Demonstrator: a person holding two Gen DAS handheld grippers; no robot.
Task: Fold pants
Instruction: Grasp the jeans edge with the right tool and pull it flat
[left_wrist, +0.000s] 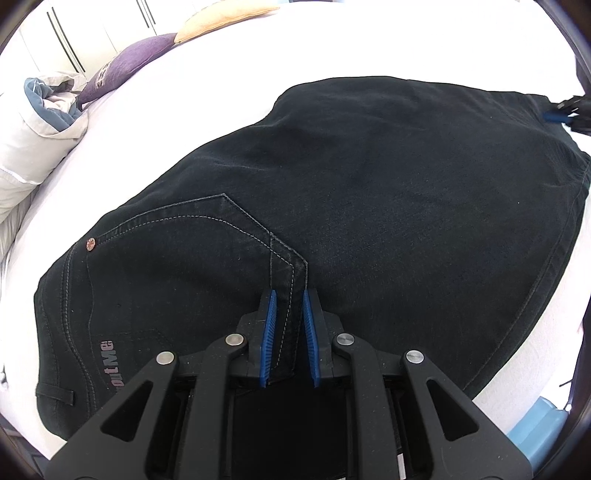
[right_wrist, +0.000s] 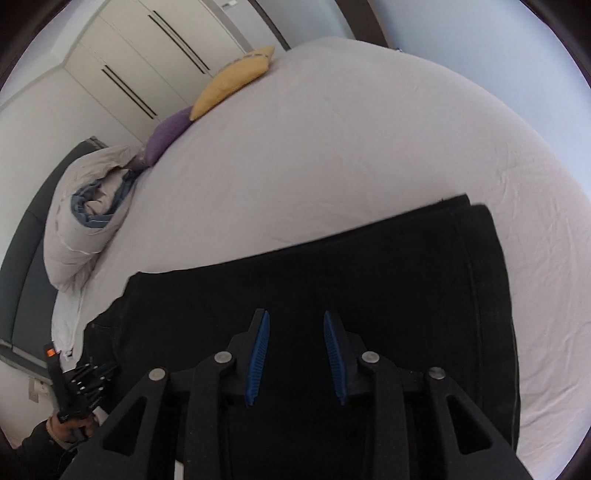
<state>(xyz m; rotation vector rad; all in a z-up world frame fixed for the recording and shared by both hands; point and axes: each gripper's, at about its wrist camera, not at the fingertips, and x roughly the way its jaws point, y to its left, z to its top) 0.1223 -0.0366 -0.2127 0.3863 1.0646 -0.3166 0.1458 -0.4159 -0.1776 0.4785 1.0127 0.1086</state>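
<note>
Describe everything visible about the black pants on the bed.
The black pants look like dark denim with pale contrast stitching, a copper rivet, a stitched pocket and pale lettering near the waist. They lie flat on the white bed sheet, apparently folded leg over leg, hems stacked at the far end. The left claw straddles a stitched seam flap; the right claw hangs open above the fabric.

White bed, pillows, cream wardrobe behind.

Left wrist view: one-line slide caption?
Left gripper closing on the seam of black pants spread on a white bed.
</note>
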